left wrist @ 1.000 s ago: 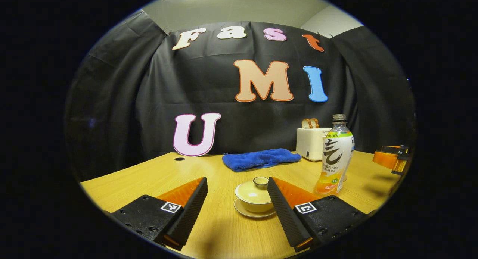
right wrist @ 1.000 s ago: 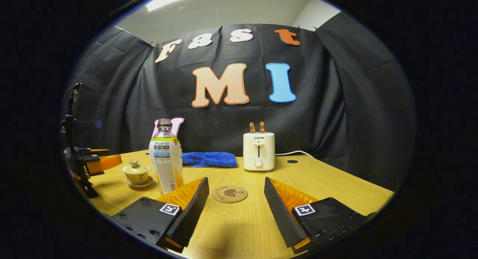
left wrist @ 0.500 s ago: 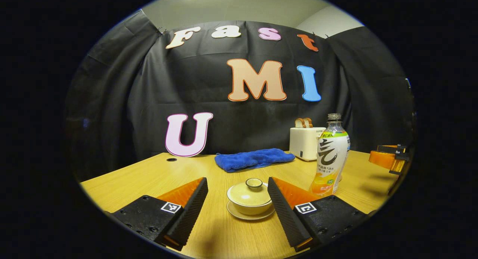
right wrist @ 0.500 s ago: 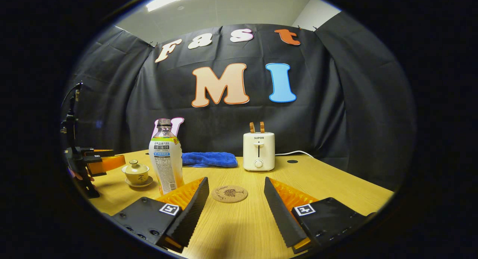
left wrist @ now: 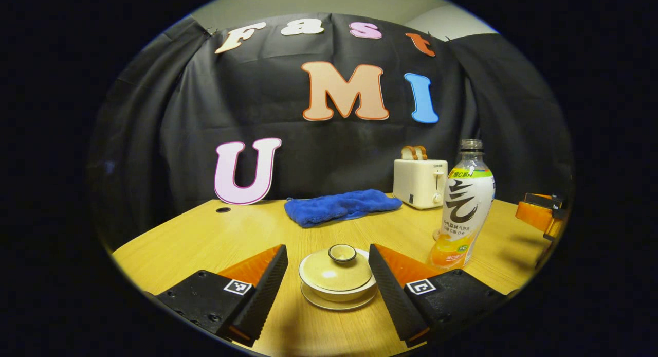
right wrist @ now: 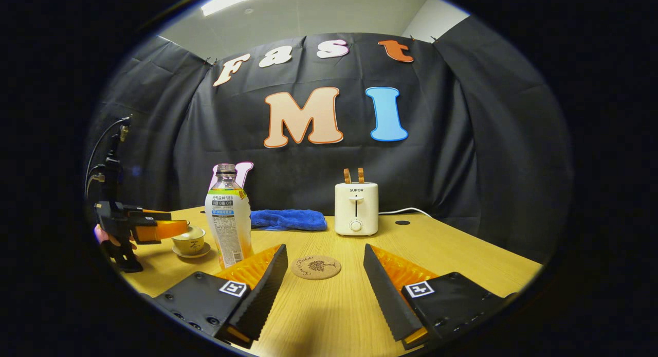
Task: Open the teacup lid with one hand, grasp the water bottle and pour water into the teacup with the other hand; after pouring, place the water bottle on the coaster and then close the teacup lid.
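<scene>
The left gripper [left wrist: 326, 290] stands spread wide, its fingers flanking but not touching the small cream ceramic teacup [left wrist: 337, 282], whose round knobbed lid [left wrist: 336, 264] sits on. To its right stands the clear plastic water bottle [left wrist: 464, 208]; farther ahead lie a crumpled blue cloth [left wrist: 340, 207] and a cream toaster [left wrist: 419, 182] on the wooden table [left wrist: 205, 238].

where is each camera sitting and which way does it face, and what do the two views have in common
Left gripper view: rides on the left gripper, low over the table, facing the lidded teacup between its own open fingers, with the water bottle beside it.
Right gripper view: rides on the right gripper, facing the coaster beyond its open fingers; a hand holds the left gripper at the teacup.
Shared: teacup, water bottle, blue towel, toaster, table.
</scene>
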The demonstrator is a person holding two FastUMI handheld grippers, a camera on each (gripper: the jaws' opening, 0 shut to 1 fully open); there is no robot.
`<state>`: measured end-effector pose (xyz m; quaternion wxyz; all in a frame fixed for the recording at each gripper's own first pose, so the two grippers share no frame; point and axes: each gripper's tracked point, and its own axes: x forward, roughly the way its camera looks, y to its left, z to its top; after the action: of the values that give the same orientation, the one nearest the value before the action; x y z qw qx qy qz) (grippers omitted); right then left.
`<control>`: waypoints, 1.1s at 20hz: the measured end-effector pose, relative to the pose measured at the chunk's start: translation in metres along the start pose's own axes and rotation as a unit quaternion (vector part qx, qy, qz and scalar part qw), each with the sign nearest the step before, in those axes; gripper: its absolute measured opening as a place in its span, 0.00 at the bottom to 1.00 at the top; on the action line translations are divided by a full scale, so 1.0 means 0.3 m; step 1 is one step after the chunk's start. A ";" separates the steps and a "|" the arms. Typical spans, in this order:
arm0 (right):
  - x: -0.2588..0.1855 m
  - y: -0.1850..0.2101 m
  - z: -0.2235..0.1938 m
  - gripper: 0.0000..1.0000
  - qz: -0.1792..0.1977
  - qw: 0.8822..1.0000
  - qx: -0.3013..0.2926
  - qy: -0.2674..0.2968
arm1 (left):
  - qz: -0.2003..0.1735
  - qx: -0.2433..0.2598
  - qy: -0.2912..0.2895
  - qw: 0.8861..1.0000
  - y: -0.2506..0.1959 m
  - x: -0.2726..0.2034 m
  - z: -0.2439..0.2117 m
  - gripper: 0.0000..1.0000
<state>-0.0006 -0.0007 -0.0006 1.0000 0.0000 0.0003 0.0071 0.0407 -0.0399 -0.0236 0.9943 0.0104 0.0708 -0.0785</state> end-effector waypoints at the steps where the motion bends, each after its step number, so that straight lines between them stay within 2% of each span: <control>1: 0.000 0.000 0.001 0.92 0.000 1.000 0.000 0.000 | -0.001 0.002 0.004 1.000 0.003 0.008 0.001 0.90; 5: 0.000 0.000 0.000 0.92 0.000 1.000 0.000 0.000 | -0.004 0.008 0.005 1.000 -0.010 0.036 0.004 0.84; 6: 0.001 0.000 0.000 0.95 0.000 1.000 0.000 0.000 | -0.005 0.008 0.004 1.000 -0.009 0.044 0.007 0.83; 8: 0.001 -0.001 0.000 0.95 0.000 1.000 0.000 0.000 | -0.009 0.010 0.007 1.000 -0.016 0.063 0.008 0.77; 9: 0.001 -0.001 0.001 0.92 0.000 1.000 0.000 0.000 | -0.011 0.011 0.012 1.000 -0.024 0.066 -0.003 0.74; 11: 0.000 -0.001 0.001 0.95 0.000 1.000 0.000 0.000 | -0.011 0.013 0.021 1.000 -0.024 0.069 -0.012 0.69; 13: 0.001 0.000 0.001 0.95 0.001 1.000 0.000 0.000 | -0.011 0.014 0.021 1.000 -0.024 0.069 -0.008 0.68; 14: 0.001 0.001 -0.001 0.92 0.001 1.000 0.000 0.000 | -0.011 0.014 0.019 1.000 -0.024 0.071 -0.009 0.68; 16: 0.000 0.000 -0.001 0.92 0.001 1.000 0.000 0.000 | -0.013 0.014 0.016 1.000 -0.024 0.074 0.001 0.63; 17: 0.001 0.000 -0.001 0.95 0.002 1.000 0.000 0.000 | -0.013 0.014 0.015 1.000 -0.024 0.073 -0.001 0.59; 20: 0.000 0.000 -0.001 0.92 0.002 1.000 0.000 0.000 | -0.017 0.013 0.008 1.000 -0.031 0.079 0.008 0.48; 21: 0.000 -0.001 0.000 0.95 0.002 1.000 0.000 0.000 | -0.019 0.014 0.008 1.000 -0.029 0.085 0.008 0.38; 22: 0.000 0.000 -0.002 0.95 0.002 1.000 0.000 0.000 | -0.019 0.014 0.009 1.000 -0.031 0.084 0.008 0.36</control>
<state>-0.0005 -0.0006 -0.0011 1.0000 -0.0002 0.0002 0.0088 0.0642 -0.0532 -0.0249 0.9918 0.0238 0.0784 -0.0985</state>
